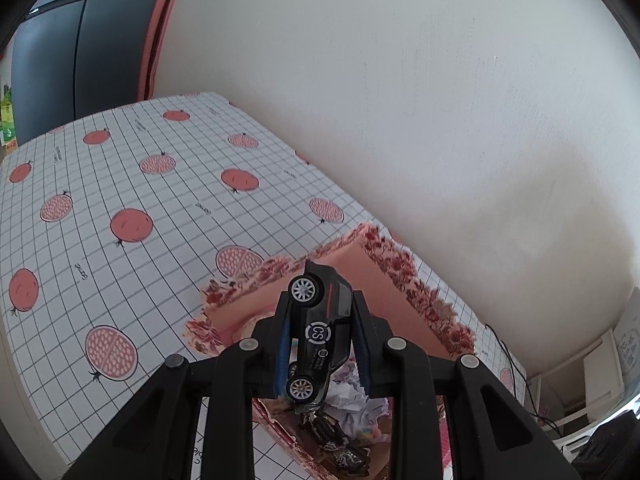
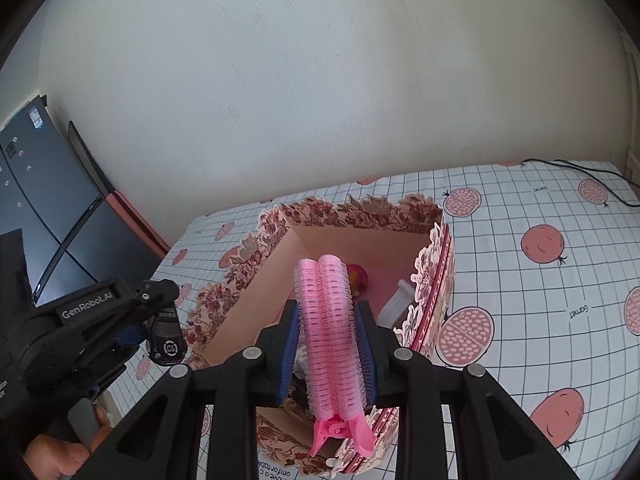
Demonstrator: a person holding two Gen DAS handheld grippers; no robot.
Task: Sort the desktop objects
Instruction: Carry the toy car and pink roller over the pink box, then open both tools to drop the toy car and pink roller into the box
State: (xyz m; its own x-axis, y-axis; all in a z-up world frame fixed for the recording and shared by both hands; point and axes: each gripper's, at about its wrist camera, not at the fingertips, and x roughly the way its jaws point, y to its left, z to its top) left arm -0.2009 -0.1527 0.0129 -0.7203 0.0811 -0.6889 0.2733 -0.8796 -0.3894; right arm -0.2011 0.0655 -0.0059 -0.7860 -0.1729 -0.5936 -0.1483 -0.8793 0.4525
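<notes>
My left gripper [image 1: 320, 304] is shut on a black toy car [image 1: 318, 332] marked "CS", held nose-up above the floral pink box [image 1: 384, 276]. The car also shows in the right wrist view [image 2: 167, 338], at the box's left side. My right gripper [image 2: 327, 312] is shut on a pink hair-roller clip [image 2: 329, 340], held over the same box [image 2: 434, 276]. Inside the box lie crumpled paper [image 1: 354, 398], a dark toy [image 1: 340, 446], a white piece [image 2: 397, 304] and a pink-yellow item [image 2: 357, 276].
The box stands on a table with a grid cloth printed with pomegranates [image 1: 120, 208], against a white wall [image 1: 400, 100]. A dark fridge [image 2: 44, 216] stands at the left. A black cable [image 2: 588, 176] runs over the table's far right corner.
</notes>
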